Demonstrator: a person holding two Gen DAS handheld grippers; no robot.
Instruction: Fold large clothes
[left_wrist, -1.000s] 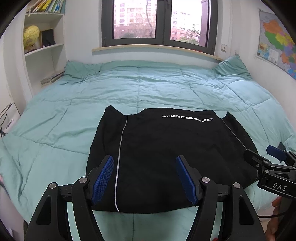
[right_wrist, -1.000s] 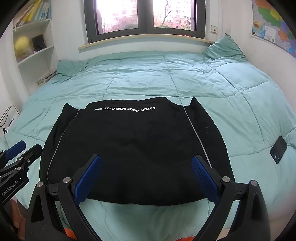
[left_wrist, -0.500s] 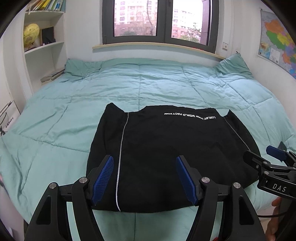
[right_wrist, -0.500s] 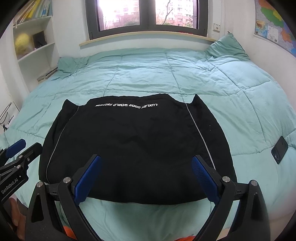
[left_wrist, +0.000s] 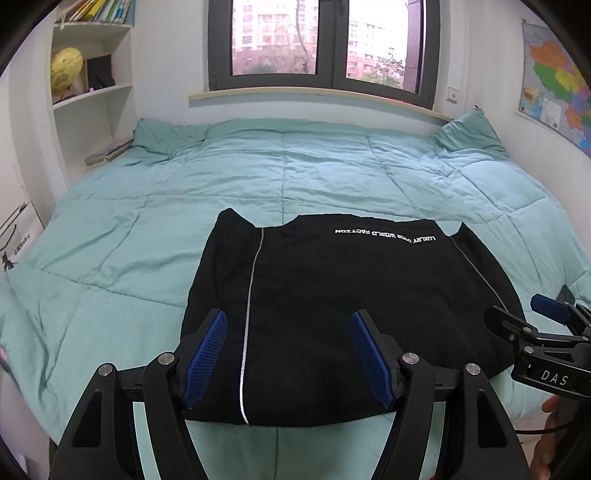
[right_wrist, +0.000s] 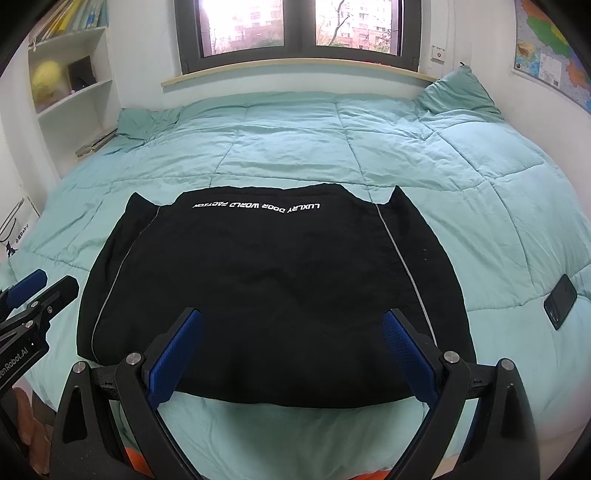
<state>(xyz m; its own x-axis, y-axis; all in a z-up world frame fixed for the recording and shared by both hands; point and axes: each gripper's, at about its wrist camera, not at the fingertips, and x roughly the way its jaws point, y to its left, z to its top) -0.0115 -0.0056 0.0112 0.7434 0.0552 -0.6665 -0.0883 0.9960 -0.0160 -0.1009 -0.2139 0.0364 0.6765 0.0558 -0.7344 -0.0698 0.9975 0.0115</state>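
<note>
- Above the near edge of the bed, the left claw (left_wrist: 290, 354) hangs with its blue pads (left_wrist: 207, 356) spread apart and nothing between them.
- Directly beyond those pads lies the black garment (left_wrist: 347, 314), folded into a broad, flat shape on the mint-green quilt (left_wrist: 258, 177), its near hem close to the bed's front edge.
- A thin pale stripe (left_wrist: 248, 325) runs down the garment's left side in the left wrist view, between the two pads.
- Beside it, the right claw (right_wrist: 291, 350) also stands spread wide and empty, poised over the garment's near hem without touching it.
- White lettering (right_wrist: 255, 206) runs upside down along the garment's far edge, and two small corners of cloth stick up at either far end.
- To the right of the garment, a dark phone (right_wrist: 560, 301) lies on the quilt, well apart from the cloth.
- A green pillow (right_wrist: 456, 96) sits at the far right corner of the bed.
- Beyond the bed, a window (left_wrist: 321, 40) with a dark frame fills the far wall above a pale sill.
- White shelves (left_wrist: 92, 92) on the left hold a yellow globe (left_wrist: 65, 68) and books; a coloured map (left_wrist: 554, 88) hangs on the right wall.
</note>
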